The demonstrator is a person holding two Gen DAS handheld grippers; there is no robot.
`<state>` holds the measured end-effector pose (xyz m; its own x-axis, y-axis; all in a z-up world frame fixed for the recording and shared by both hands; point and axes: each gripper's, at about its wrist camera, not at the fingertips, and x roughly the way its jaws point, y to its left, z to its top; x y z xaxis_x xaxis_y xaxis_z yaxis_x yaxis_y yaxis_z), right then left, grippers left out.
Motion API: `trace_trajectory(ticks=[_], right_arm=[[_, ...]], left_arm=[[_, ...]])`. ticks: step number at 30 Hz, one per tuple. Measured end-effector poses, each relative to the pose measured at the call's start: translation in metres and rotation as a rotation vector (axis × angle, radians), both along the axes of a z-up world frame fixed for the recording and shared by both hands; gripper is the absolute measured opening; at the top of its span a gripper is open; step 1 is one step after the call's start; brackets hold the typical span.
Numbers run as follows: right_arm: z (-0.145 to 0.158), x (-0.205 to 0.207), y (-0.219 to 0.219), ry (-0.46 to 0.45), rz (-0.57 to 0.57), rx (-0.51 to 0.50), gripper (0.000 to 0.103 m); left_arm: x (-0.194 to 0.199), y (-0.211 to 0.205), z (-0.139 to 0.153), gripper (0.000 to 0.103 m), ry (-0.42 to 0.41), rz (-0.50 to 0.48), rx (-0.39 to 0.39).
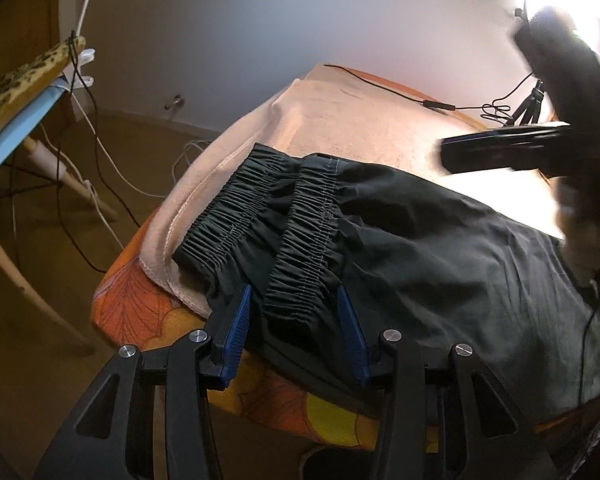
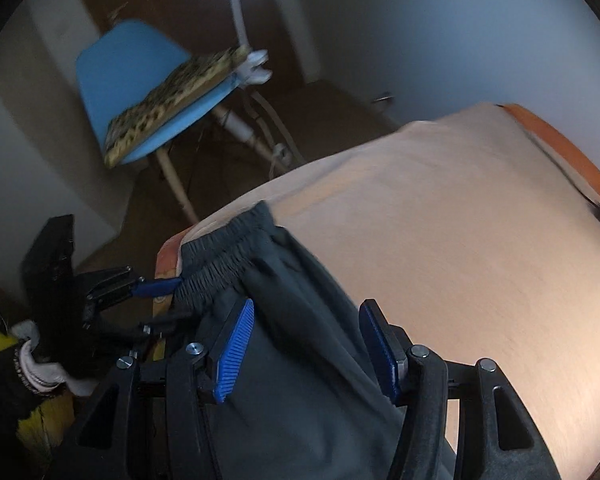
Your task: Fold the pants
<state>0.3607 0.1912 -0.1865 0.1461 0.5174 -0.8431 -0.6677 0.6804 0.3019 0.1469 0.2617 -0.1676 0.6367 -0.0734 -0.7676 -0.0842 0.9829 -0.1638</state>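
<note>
Dark, creased pants (image 1: 440,240); ruched elastic waistband (image 1: 304,236) doubled over

In the left wrist view, the right hand-held gripper (image 1: 500,152) is a dark motion-blurred smear, its jaws unreadable. The dark grey elastic-waisted pants (image 1: 420,240) run off the right edge, legs unseen. The right wrist view is blurred; the blue plastic chair (image 2: 140,80) looks soft.

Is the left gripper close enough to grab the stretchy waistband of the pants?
Probably yes. The left gripper has its open jaws on either side of the nearer waistband fold, and nothing lies between them.
</note>
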Motion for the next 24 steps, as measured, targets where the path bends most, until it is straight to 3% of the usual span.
trace_trajectory(ticks=[6,10,13,16,24], right_arm=[[-0.032,0.009,0.040,0.011,0.071,-0.059,0.057],[-0.038,0.005,0.049,0.021,0.103,-0.075,0.034],[-0.035,-0.004,0.057,-0.021,0.131,-0.106,0.014],[-0.027,-0.006,0.061,-0.062,0.125,-0.131,0.005],[-0.002,-0.002,0.093,-0.136,0.129,-0.124,0.002]], left_arm=[[-0.003,-0.001,-0.003,0.029,-0.029,0.000,-0.015],[-0.006,0.003,-0.004,0.026,-0.052,0.004,-0.038],[-0.007,0.007,-0.004,0.025,-0.068,0.006,-0.055],[-0.010,0.013,-0.001,0.024,-0.089,0.014,-0.070],[-0.010,0.041,0.006,0.024,-0.121,0.064,-0.075]])
